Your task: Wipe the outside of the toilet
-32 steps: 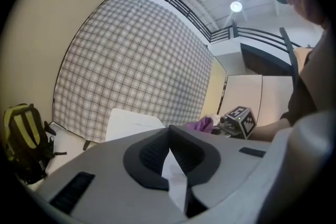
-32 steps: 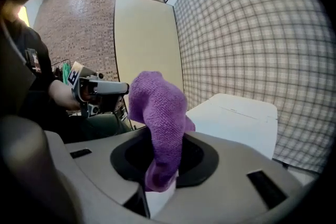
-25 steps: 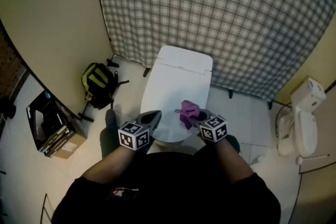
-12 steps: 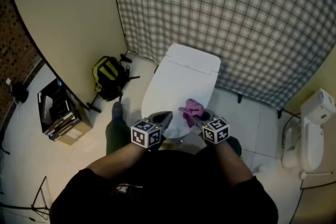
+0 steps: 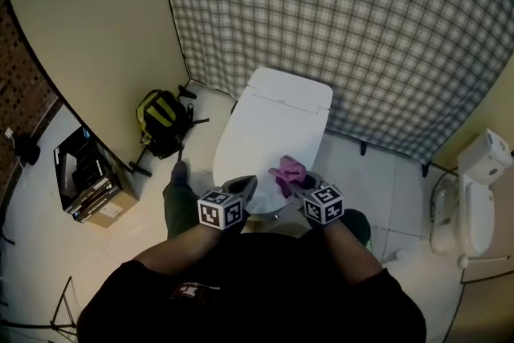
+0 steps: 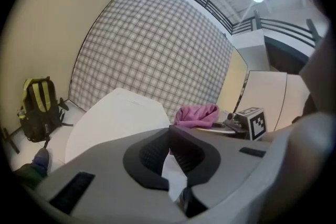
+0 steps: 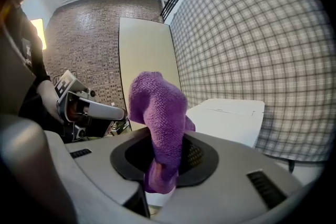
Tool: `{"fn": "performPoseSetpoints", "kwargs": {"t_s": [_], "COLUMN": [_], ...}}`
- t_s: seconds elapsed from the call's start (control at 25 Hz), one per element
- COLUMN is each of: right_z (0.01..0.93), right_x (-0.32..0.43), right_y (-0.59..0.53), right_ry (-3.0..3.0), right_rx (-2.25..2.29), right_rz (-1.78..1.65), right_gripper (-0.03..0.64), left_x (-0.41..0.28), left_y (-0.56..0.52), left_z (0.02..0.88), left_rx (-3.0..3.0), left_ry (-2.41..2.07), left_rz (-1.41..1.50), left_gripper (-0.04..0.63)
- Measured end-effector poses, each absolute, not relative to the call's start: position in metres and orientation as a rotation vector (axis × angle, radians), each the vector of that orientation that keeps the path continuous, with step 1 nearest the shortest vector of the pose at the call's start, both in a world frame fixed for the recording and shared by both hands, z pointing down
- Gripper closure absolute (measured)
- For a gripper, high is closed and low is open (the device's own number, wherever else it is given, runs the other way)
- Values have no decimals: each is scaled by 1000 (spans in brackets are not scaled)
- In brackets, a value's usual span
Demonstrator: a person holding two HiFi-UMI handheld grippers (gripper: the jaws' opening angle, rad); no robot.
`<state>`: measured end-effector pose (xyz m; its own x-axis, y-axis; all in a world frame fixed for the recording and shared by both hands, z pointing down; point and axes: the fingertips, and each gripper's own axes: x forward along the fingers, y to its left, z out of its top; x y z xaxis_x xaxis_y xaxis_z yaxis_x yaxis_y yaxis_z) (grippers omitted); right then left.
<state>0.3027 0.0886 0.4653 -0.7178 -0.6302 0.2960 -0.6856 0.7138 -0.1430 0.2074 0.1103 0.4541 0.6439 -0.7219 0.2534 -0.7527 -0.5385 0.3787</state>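
We pinch the cloth point(image 5: 287, 170) in our right gripper point(image 5: 293, 185) above the toilet point(image 5: 269, 124) lid's near edge; at its 9 o'clock our left gripper point(image 5: 241, 190) has its jaws pressed together, empty

Legible text: none; left gripper point(image 5: 246, 184) and right gripper point(image 5: 287, 185) each bear square black-and-white marker patterns, no letters or digits; faint mark on toilet point(image 5: 269, 132) lid too small to read.

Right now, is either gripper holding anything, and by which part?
The right gripper is shut on the purple cloth, pinching its lower end; the rest bunches above the jaws. The left gripper is shut, empty.
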Motion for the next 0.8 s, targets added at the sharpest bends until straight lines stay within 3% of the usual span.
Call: {"fn": "performPoseSetpoints", "kwargs": {"t_s": [0.8], "right_z": [472], "right_x": [329], "right_y": [89], "right_ry": [-2662], "right_rx": [1087], "right_rz": [356], "right_gripper": [537], "left_x": [233], "left_y": [117], "left_z": [453], "left_rx": [2540], "left_ry": [-1099], "left_rz": [204], "left_gripper": [600]}}
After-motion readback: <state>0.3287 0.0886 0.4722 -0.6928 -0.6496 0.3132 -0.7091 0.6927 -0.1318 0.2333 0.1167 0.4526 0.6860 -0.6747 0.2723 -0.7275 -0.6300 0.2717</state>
